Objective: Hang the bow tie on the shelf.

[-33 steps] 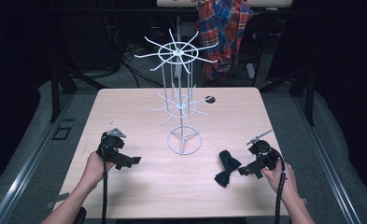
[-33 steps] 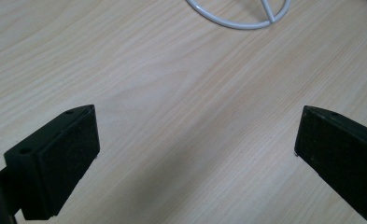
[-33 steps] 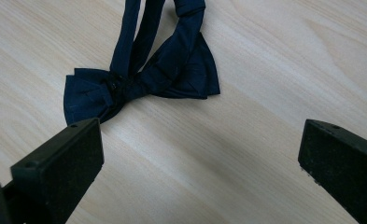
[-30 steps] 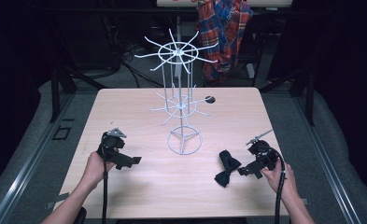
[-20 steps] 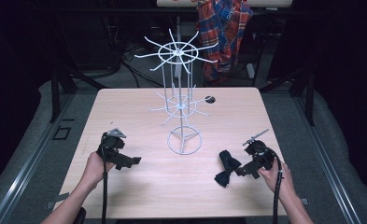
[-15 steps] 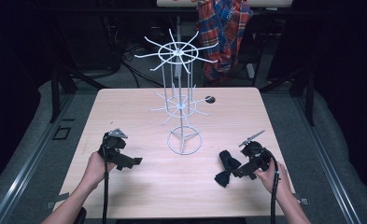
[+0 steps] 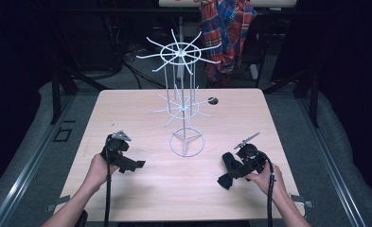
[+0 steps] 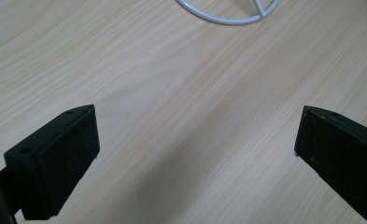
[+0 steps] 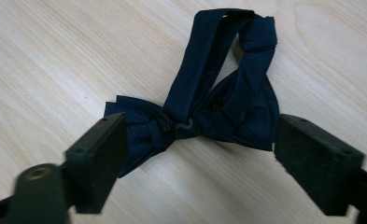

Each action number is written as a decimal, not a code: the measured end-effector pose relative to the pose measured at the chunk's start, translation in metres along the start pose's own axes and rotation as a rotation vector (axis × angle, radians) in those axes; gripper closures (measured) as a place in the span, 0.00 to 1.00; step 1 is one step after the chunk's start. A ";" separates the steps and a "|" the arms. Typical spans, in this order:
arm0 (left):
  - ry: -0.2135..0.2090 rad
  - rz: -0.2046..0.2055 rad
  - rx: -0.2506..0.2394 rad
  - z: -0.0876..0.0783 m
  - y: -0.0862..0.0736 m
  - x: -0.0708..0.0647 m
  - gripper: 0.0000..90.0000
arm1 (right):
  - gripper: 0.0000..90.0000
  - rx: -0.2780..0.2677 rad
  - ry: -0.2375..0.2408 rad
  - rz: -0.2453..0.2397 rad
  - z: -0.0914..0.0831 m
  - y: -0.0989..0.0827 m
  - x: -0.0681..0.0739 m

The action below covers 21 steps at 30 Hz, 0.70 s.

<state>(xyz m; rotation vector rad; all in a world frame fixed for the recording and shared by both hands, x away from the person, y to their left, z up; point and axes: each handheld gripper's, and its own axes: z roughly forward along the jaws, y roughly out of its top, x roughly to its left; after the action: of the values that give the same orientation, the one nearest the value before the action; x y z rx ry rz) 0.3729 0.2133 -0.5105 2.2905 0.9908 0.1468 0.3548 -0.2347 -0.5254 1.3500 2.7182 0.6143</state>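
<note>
No readable text, labels, brands, numbers or signs on anything in view.

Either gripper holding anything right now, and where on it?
Nothing held. Right gripper is open, jaws straddling the dark bow tie lying on the table. Left gripper is open over bare wood.

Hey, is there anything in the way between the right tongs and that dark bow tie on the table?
Nothing visible. The right tongs are open, with the bow tie lying flat on the bare wooden table just beyond and between the jaws. The white wire rack stands off to the side, clear of that path.
</note>
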 end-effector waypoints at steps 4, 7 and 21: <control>0.000 0.000 0.005 0.001 0.000 0.000 0.00 | 0.29 0.004 -0.009 0.001 0.006 0.003 0.003; 0.002 0.002 0.009 0.001 0.000 -0.001 0.00 | 0.33 0.014 -0.045 0.017 0.014 0.007 0.008; 0.006 0.008 0.018 0.003 0.000 -0.003 0.00 | 0.54 0.073 -0.073 -0.013 0.022 0.013 0.013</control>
<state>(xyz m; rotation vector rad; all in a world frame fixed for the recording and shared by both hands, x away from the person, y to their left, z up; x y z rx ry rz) 0.3721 0.2099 -0.5124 2.3123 0.9894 0.1487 0.3611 -0.2106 -0.5396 1.3403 2.7137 0.4593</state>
